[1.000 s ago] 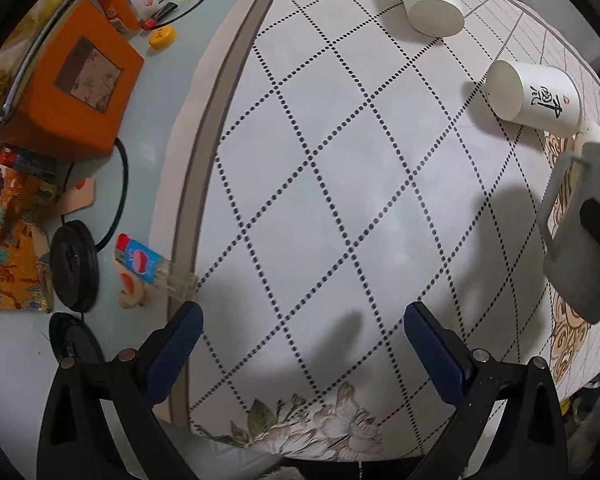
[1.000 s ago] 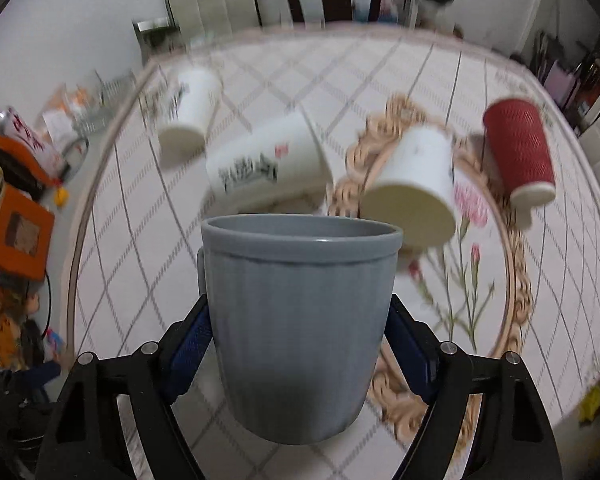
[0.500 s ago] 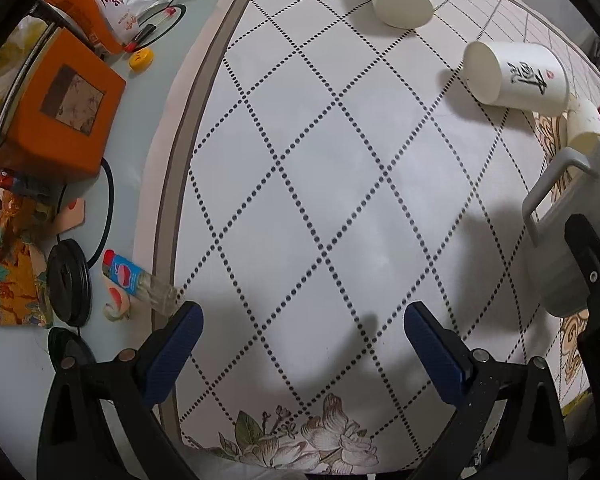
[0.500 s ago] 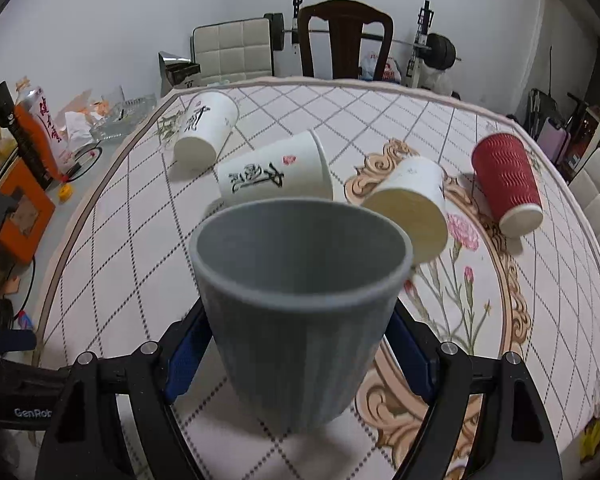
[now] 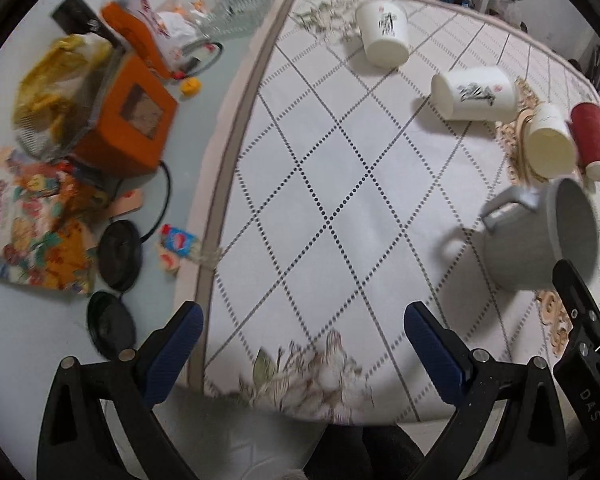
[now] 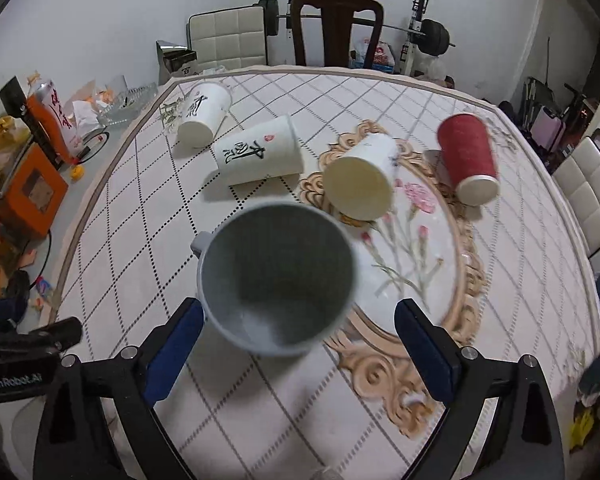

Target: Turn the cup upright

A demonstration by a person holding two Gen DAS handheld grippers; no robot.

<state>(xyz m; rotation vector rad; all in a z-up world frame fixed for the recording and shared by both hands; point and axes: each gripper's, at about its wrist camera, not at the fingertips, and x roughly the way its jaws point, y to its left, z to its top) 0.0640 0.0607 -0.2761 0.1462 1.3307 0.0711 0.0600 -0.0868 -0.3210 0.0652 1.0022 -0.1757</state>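
A grey ribbed mug (image 6: 278, 280) with a handle on its left stands upright on the tablecloth, mouth up, between the fingers of my right gripper (image 6: 296, 338). The jaws stand wide, with a gap on the right side, so the gripper is open. The mug also shows in the left wrist view (image 5: 540, 236) at the right edge. My left gripper (image 5: 300, 344) is open and empty above the near table edge.
Several paper cups lie on their sides beyond the mug: two white printed ones (image 6: 202, 120) (image 6: 258, 150), a plain white one (image 6: 360, 178) and a red one (image 6: 468, 160). An orange box (image 5: 128, 116), snack bags and cables crowd the table's left side.
The right gripper has set the grey mug down upright and opened off it. The left wrist view has tilted up, showing more of the far table.
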